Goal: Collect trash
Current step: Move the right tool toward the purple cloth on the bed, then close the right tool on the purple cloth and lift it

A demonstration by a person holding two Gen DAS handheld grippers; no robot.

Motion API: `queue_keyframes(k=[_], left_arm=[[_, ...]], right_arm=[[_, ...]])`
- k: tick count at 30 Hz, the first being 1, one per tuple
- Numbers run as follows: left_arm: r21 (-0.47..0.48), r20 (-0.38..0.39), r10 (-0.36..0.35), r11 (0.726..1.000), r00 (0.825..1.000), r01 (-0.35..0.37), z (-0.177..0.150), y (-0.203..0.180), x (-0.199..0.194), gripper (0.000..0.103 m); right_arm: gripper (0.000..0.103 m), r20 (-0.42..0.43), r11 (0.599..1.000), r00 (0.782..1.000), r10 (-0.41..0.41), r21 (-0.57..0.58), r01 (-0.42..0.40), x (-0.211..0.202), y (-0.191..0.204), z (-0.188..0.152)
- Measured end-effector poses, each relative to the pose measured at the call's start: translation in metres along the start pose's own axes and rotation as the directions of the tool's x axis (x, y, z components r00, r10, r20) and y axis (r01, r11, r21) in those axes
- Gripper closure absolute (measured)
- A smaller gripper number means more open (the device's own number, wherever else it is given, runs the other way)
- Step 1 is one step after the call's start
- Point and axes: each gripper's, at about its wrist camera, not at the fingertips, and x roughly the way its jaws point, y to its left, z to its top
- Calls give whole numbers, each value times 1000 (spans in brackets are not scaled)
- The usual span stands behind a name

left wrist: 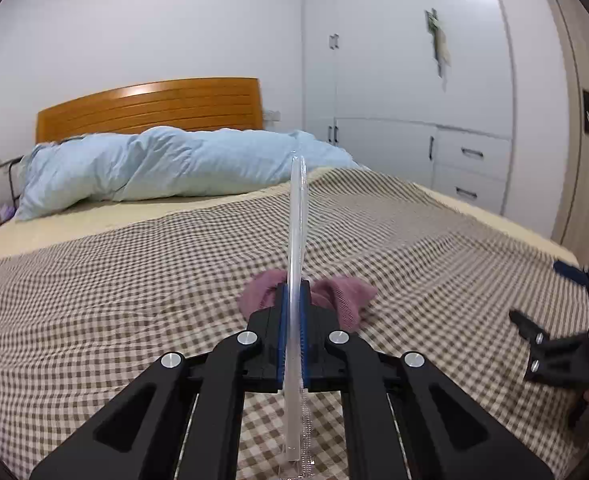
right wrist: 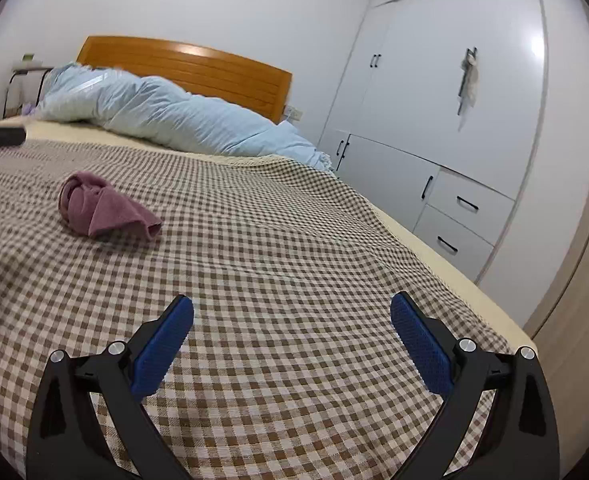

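Left gripper point(left wrist: 293, 300): its two blue pads are squeezed tight on a clear plastic strip point(left wrist: 296, 216). The strip is thin and see-through and stands on its edge between the pads, lifted above the bed. It sticks out far past the tips and also runs back toward the camera.
Right gripper point(right wrist: 292, 312): its two blue pads are wide apart with nothing between them. It hangs over the near part of the bed. In the left view it shows at the right edge point(left wrist: 550, 344).
Bed cover point(right wrist: 294, 240): brown and white checks, spread over most of the bed.
Purple cloth point(right wrist: 102, 210): a crumpled lump lying on the checked cover, far and to the left of the right gripper. In the left view it lies just past the left gripper's tips point(left wrist: 346, 294).
Blue blanket point(left wrist: 166, 164): bunched up at the far end of the bed, in front of the wooden headboard point(left wrist: 150, 106).
White closet point(right wrist: 446, 120): stands on the right, with doors and drawers.
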Motion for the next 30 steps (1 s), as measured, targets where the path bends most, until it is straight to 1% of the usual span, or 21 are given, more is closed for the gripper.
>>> queue_keyframes(k=[3,5,7,10,11,13,17,20,21,23,25,27,28,29,30], left_arm=[[-45,18,32,998,999,-32,6,13,-5,100],[-84,13,64,994,998,-63,7,27,-5,100],[-116,9,78,990,997,-77,11,38,1,100],[-157,2,105,982,994,-104,11,52,5,100],[-166,-1,109,980,994,-108,11,53,8,100],[-192,-11,110,975,994,-110,9,59,11,100],[-198,-26,123,972,992,-125,9,65,15,100],[-193,-31,131,972,991,-135,6,62,15,100],[-194,-34,131,972,991,-135,6,62,15,100],[-201,-42,131,970,991,-136,7,65,17,100],[-213,-51,124,968,991,-132,5,69,19,100],[-234,-63,111,964,992,-123,3,74,22,100],[-243,-67,105,963,992,-118,2,76,24,100],[-252,-71,101,961,992,-115,2,78,25,100],[-261,-78,95,959,992,-112,1,80,27,100]], right_arm=[[8,-23,999,1000,-3,-39,2,4,8,0],[8,-41,997,999,-8,-74,5,7,14,0],[8,-56,993,998,-11,-120,4,10,23,0],[8,-36,979,999,4,-204,-12,9,42,5],[8,-16,972,1000,24,-231,-27,7,54,12],[8,0,966,996,86,-244,-83,8,73,27],[8,-28,955,983,181,-236,-183,33,122,63],[8,-46,943,968,246,-220,-250,52,150,85],[8,-58,936,960,275,-213,-281,59,158,91],[8,-93,922,944,318,-200,-330,72,174,99],[8,-135,915,932,337,-187,-358,87,189,103],[8,-205,916,915,347,-137,-378,107,199,99],[8,-246,919,907,342,-115,-377,117,202,93],[8,-292,921,899,325,-118,-371,126,206,90],[8,-342,917,880,330,-105,-384,135,209,88]])
